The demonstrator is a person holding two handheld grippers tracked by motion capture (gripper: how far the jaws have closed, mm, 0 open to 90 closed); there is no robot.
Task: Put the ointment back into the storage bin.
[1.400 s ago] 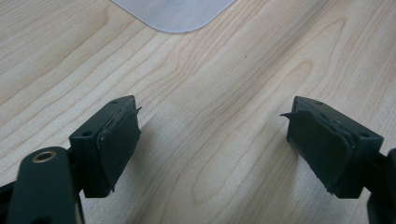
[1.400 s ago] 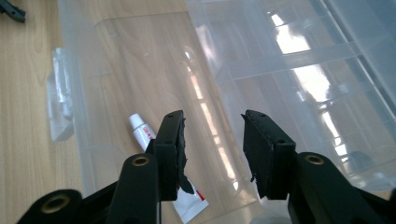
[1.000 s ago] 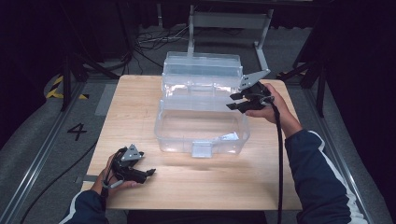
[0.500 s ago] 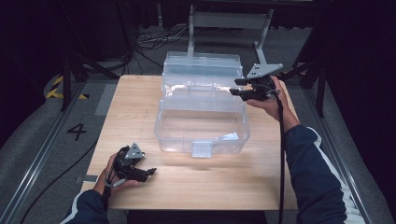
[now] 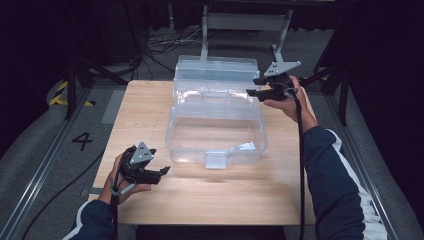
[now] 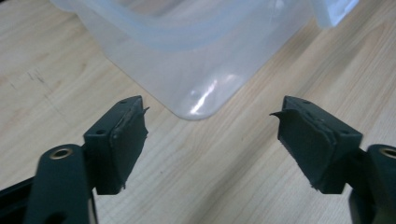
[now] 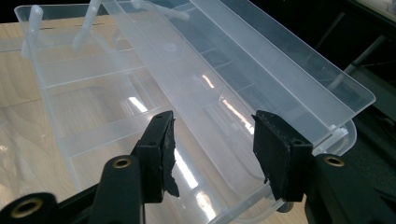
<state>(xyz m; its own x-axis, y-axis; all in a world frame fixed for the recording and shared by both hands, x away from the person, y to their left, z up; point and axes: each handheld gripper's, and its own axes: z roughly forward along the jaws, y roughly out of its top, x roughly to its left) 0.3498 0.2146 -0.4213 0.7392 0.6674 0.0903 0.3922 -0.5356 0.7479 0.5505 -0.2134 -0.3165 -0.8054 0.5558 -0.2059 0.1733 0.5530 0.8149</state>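
Observation:
A clear plastic box (image 5: pixel 192 150) stands in the middle of the wooden table (image 5: pixel 225 200) with its lid (image 5: pixel 215 70) tipped up at the back. My right gripper (image 5: pixel 253 86) hovers at the lid's right end. It is open, its jaws have just been opening, and no pad presses on anything. In the right gripper view the gripper (image 7: pixel 212 135) faces the lid (image 7: pixel 261 70) and an inner tray (image 7: pixel 88 93). My left gripper (image 5: pixel 163 171) is open near the table's front left. Its jaws have just been closing a little on nothing. In the left gripper view the gripper (image 6: pixel 210 116) faces a box corner (image 6: pixel 196 88).
A small white piece (image 5: pixel 245 146) lies inside the box at its right front. A latch tab (image 5: pixel 216 160) hangs from the front wall. Dark floor, cables (image 5: pixel 160 42) and a metal stand (image 5: pixel 245 22) lie beyond the table's far edge.
My right gripper has moved up and toward the far right, off the lid's side, and its jaws stand wider. The left gripper has lifted slightly off the table.

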